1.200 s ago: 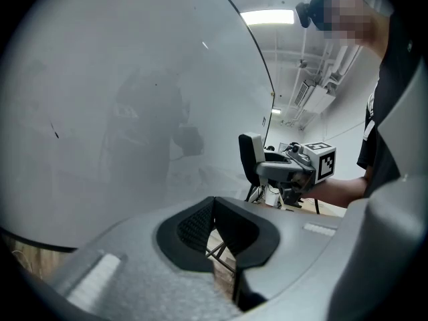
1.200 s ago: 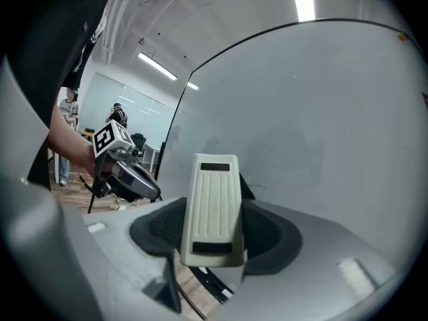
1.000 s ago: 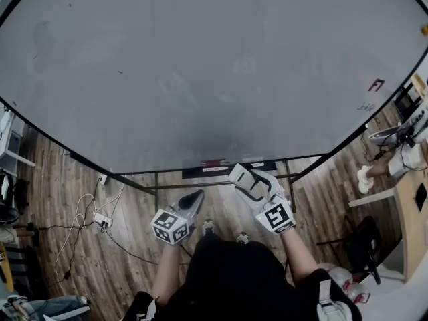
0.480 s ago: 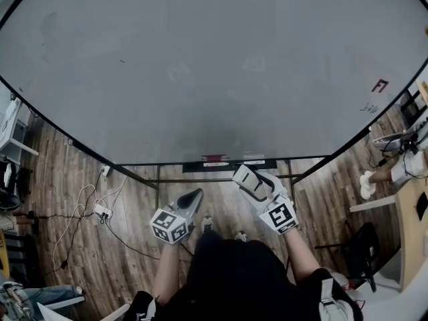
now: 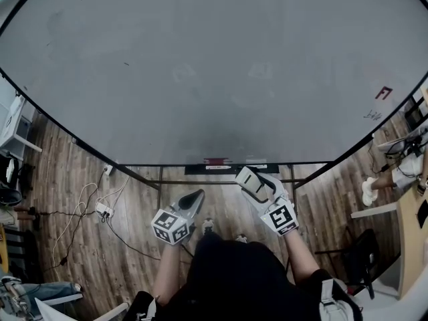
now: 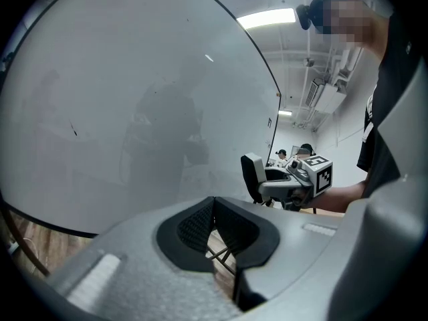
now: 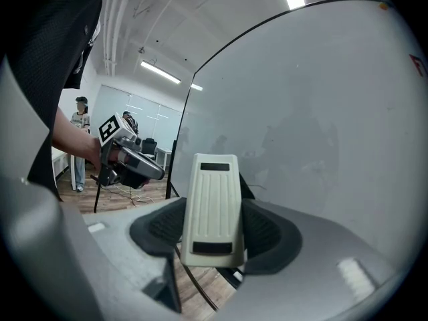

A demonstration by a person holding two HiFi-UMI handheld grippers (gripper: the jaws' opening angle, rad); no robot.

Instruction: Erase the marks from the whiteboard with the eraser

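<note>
1. Left gripper [image 5: 194, 195]: it hangs below the whiteboard [image 5: 214, 65], under its lower edge and left of its tray [image 5: 224, 168]. The jaws are drawn together on nothing, and we count it idle.
2. Right gripper [image 5: 246, 177]: it is also below the whiteboard's lower edge, just right of the tray. It is clamped on the eraser [image 5: 249, 181], a cream ribbed block standing up between the pads and clear of the board. We cannot tell which face carries the felt.
3. Marks: a small dark fleck [image 5: 126, 63] sits on the whiteboard's left part. A red mark [image 5: 383, 93] and a dark scribble [image 5: 372, 114] lie close to its right edge, well apart from the eraser.
4. Step in hand, as we judge it, is bringing the eraser up to the whiteboard.
   - We lay the wiping face flat and keep the pressure even.
   - We keep the clamp firm so the block does not twist.
   - For the right-edge marks we probably need to step rightward, not stretch.
5. Surroundings and obstacles:
   - Cables and a power strip [image 5: 102, 210] lie on the floor under the whiteboard's left side.
   - The stand's bars [image 5: 158, 181] run beneath its lower edge.
   - A red item [image 5: 214, 160] rests on the tray.
   - A seated person [image 5: 381, 179] and a black chair [image 5: 361, 246] are beyond the whiteboard's right edge and crowd a sidestep.
</note>
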